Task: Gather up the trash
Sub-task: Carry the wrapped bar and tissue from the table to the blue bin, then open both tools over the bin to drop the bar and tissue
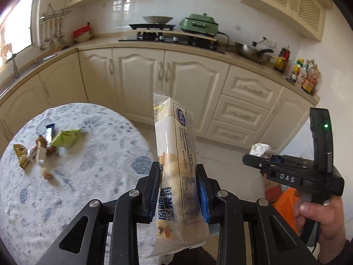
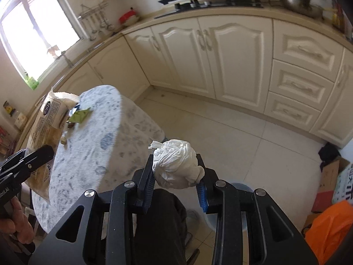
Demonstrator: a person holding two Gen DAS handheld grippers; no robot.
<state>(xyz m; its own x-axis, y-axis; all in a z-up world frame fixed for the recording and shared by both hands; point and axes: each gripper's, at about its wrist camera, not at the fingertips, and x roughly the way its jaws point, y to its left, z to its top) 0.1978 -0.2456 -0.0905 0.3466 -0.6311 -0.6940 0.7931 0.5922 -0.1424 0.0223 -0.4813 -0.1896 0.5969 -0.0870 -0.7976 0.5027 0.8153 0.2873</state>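
Note:
My left gripper [image 1: 178, 187] is shut on a long pale snack wrapper [image 1: 175, 154] that stands upright between its blue pads, held past the round table's right edge. In the right wrist view the same wrapper [image 2: 47, 119] shows at the far left. My right gripper [image 2: 175, 176] is shut on a crumpled white tissue ball [image 2: 176, 165], above the floor beside the table; the left wrist view shows that gripper [image 1: 256, 158] and the tissue ball [image 1: 260, 149] at the right. Several small wrappers, among them a green packet [image 1: 65, 138], lie on the table [image 1: 92, 176].
Cream kitchen cabinets [image 1: 167, 72] run along the back, with a hob and pans on the counter. A blue-grey bin [image 2: 239, 187] sits on the floor below my right gripper, partly hidden. An orange bag [image 2: 331, 227] and cardboard boxes [image 2: 331, 176] stand at the right.

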